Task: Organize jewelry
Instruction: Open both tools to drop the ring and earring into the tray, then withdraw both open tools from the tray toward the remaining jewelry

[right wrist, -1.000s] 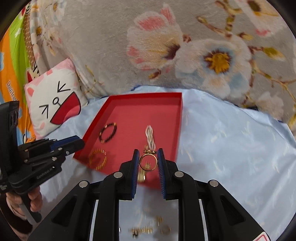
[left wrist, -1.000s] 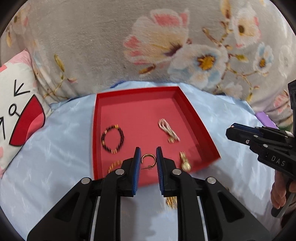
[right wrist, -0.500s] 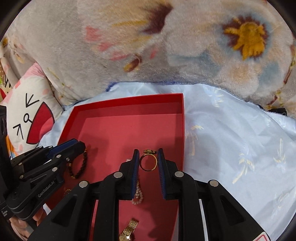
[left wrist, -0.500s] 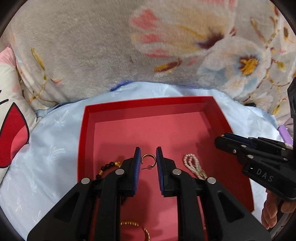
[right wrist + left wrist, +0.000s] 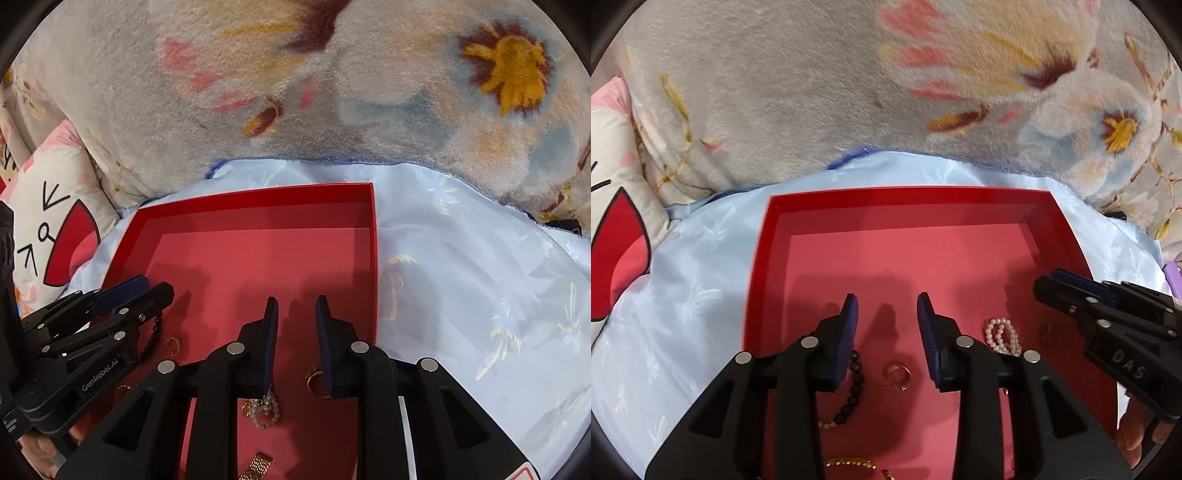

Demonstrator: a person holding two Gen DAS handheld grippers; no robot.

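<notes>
both rings dropped since earlier: left gripper (image 5: pixel 887 308) wide, right gripper (image 5: pixel 296 308) parted, empty over red tray (image 5: pixel 908 195).

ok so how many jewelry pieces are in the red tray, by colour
gold metal pieces: 4 (open hoop, ring, chain bangle, mesh strap)
white pearl strand: 1
dark round-bead bracelet: 1
total: 6
</notes>
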